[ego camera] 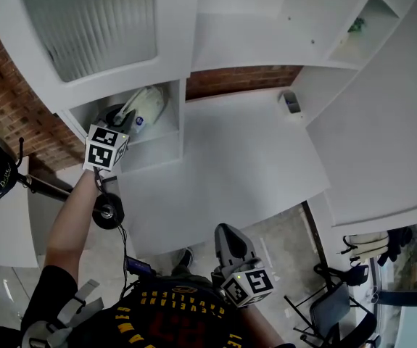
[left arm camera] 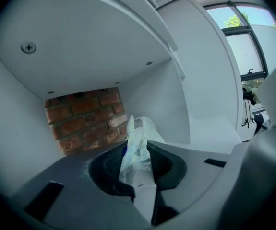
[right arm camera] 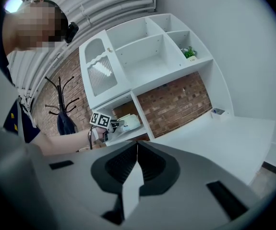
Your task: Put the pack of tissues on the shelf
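Note:
The pack of tissues [ego camera: 146, 107] is a pale, plastic-wrapped pack lying inside the lower left cubby of the white shelf [ego camera: 166, 153]. My left gripper [ego camera: 123, 116] reaches into that cubby and is shut on the crinkled end of the wrapper. In the left gripper view the wrapper of the tissue pack [left arm camera: 138, 145] stands pinched between the jaws of my left gripper [left arm camera: 137, 170], with the cubby's brick back [left arm camera: 86, 117] beyond. My right gripper [ego camera: 227, 235] hangs low near the person's body, shut and empty. The right gripper view shows its jaws [right arm camera: 137, 163] together, with the tissue pack [right arm camera: 129, 122] far off.
A white desk [ego camera: 246, 158] spreads right of the cubby, with a small grey device [ego camera: 291, 102] at its back. A small plant [ego camera: 356, 25] stands in an upper compartment. A black coat stand [right arm camera: 61, 99] is left of the shelf, and a chair [ego camera: 339, 304] stands on the floor.

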Demonstrator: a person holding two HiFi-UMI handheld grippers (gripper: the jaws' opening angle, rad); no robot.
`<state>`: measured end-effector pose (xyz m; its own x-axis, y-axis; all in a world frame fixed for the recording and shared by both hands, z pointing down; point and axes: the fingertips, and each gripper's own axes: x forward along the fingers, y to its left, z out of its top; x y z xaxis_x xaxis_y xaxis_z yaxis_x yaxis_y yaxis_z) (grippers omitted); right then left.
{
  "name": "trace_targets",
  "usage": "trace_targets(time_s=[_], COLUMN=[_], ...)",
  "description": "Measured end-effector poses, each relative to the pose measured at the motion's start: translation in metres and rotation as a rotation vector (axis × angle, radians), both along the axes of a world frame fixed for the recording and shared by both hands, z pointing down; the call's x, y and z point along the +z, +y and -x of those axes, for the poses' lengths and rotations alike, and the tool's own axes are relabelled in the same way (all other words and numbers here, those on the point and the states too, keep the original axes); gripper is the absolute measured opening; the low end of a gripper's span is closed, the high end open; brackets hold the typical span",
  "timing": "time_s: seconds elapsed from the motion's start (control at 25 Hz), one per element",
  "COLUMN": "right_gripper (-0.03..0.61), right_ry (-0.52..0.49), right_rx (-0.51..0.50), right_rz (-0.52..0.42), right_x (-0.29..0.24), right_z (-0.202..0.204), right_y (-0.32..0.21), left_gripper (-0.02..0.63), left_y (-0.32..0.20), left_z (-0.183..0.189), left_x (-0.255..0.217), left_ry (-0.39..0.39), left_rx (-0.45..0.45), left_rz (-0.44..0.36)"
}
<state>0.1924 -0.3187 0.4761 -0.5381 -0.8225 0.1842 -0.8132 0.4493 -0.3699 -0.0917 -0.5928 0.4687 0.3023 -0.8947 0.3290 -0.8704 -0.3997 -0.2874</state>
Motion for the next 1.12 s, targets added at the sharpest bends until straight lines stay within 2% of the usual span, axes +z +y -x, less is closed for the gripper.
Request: trace_targets(time_s=[0.32, 0.48, 0.72, 0.92, 1.12], right_gripper=[0.008, 0.008, 0.008, 0.008, 0.008], right_ry=[-0.004, -0.011, -0.013, -0.012, -0.016], right_rx=[-0.014, -0.014, -0.033, -0.034, -0.05], right_rz=[0.018, 0.028, 0.019, 0.015, 0.008], right_x=[0.008, 0.011, 0.01, 0.006, 0.003], right_z=[0.001, 0.001, 0.01, 0.021, 0.036], right_y=[-0.007, -0.008, -0.006, -0.001, 0.013], left_gripper=[0.058, 0.085, 0.227, 0.235, 0.236], left_y=[-0.013, -0.014, -0.009, 0.01, 0.059], left_z=[0.009, 0.012, 0.012, 0.006, -0.01], left_x=[0.03, 0.034, 0.018, 0.003, -0.019], left_ry=[0.022, 0.041, 0.068, 0.099, 0.086], left_rx=[-0.032, -0.049, -0.066, -0.034, 0.056], left_rz=[0.071, 0.085, 0.033, -0.014, -0.089])
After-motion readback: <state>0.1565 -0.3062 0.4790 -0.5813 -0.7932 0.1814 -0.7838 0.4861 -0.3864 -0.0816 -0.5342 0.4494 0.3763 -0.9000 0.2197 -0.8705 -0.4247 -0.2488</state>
